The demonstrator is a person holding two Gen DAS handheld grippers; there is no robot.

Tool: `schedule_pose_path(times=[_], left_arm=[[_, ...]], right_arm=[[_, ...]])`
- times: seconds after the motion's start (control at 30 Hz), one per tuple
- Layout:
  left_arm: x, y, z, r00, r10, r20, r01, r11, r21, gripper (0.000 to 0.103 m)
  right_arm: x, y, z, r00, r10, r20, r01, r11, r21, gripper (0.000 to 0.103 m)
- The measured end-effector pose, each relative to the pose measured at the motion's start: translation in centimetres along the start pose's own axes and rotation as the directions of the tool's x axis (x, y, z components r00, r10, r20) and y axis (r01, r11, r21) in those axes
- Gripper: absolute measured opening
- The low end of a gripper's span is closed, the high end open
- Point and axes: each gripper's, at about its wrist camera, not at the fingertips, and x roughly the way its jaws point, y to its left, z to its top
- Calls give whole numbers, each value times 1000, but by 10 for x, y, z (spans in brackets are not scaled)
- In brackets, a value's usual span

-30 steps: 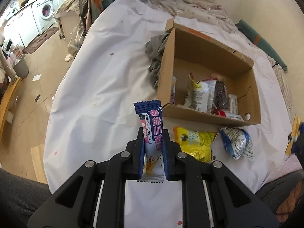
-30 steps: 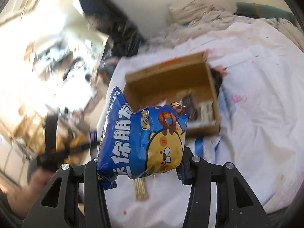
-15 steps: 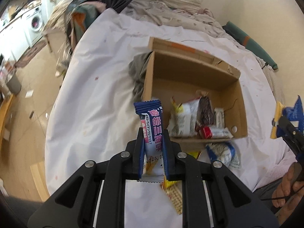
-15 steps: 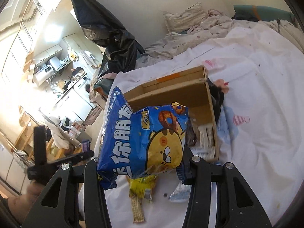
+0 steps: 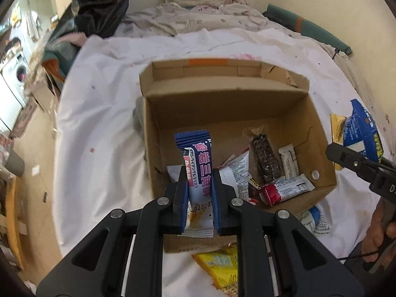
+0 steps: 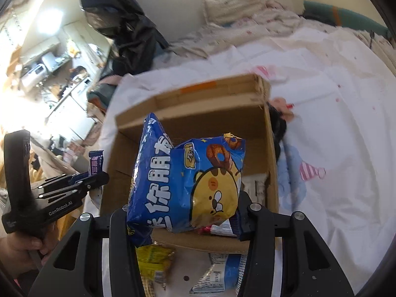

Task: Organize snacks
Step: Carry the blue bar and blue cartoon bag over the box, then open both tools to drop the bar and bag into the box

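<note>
The left gripper (image 5: pixel 199 198) is clamping a slim blue-and-white snack bar (image 5: pixel 196 170) between its narrow jaws, the bar standing upright with its crimped top edge above the fingertips. Just ahead of and below this gripper, the open cardboard box (image 5: pixel 222 104) is sitting on the white sheet (image 5: pixel 99 123), and the bar is hanging over the box's near left corner. Inside the box, to the right of the held bar, several wrapped snacks are lying against the near wall: a dark chocolate bar (image 5: pixel 263 158), a small white packet (image 5: pixel 288 160) and a red-and-silver packet (image 5: pixel 287 189) (the rest are too jumbled to name). Nearer than the box, under the gripper's right finger, a yellow packet (image 5: pixel 220 267) is lying on the sheet.

The right gripper (image 6: pixel 183 222) is holding a puffy blue snack bag (image 6: pixel 188 183) printed with a yellow cartoon bear, its jaws pressing on the bag's two sides at a middling width. The bag is hovering in front of the same box (image 6: pixel 198 104), blocking most of the interior from the right wrist view. Far to this gripper's left, the left gripper (image 6: pixel 95 177) and its bar (image 6: pixel 95 163) are showing beside the box's left wall, with a hand (image 6: pixel 17 250) gripping the handle.
</note>
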Motion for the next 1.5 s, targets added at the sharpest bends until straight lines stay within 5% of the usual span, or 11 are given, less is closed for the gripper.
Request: schedule_pose_path(times=[0.17, 0.57, 1.23, 1.3, 1.4, 1.47, 1.5], left_arm=[[12, 13, -4, 1000, -10, 15, 11, 996, -86, 13], [11, 0, -5, 999, 13, 49, -12, 1000, -27, 14], [-2, 2, -3, 996, 11, 86, -7, 999, -40, 15], [-1, 4, -3, 997, 9, 76, -5, 999, -51, 18], [0, 7, -3, 998, -6, 62, 10, 997, -75, 50], [-3, 10, -3, 998, -9, 66, 16, 995, -99, 79], [-4, 11, -3, 997, -10, 72, 18, 994, -105, 83]], right_arm=[[15, 2, -3, 998, -41, -56, 40, 999, -30, 51], [31, -5, -9, 989, -60, -138, 61, 998, 9, 53], [36, -10, -10, 987, -63, -151, 70, 996, 46, 56], [37, -14, -10, 987, -46, -156, 59, 995, 78, 63], [36, -22, -9, 989, 7, -145, 14, 990, 143, 85], [34, -25, -8, 992, 30, -126, -8, 986, 168, 98], [33, -26, -8, 992, 36, -120, -15, 985, 174, 100]])
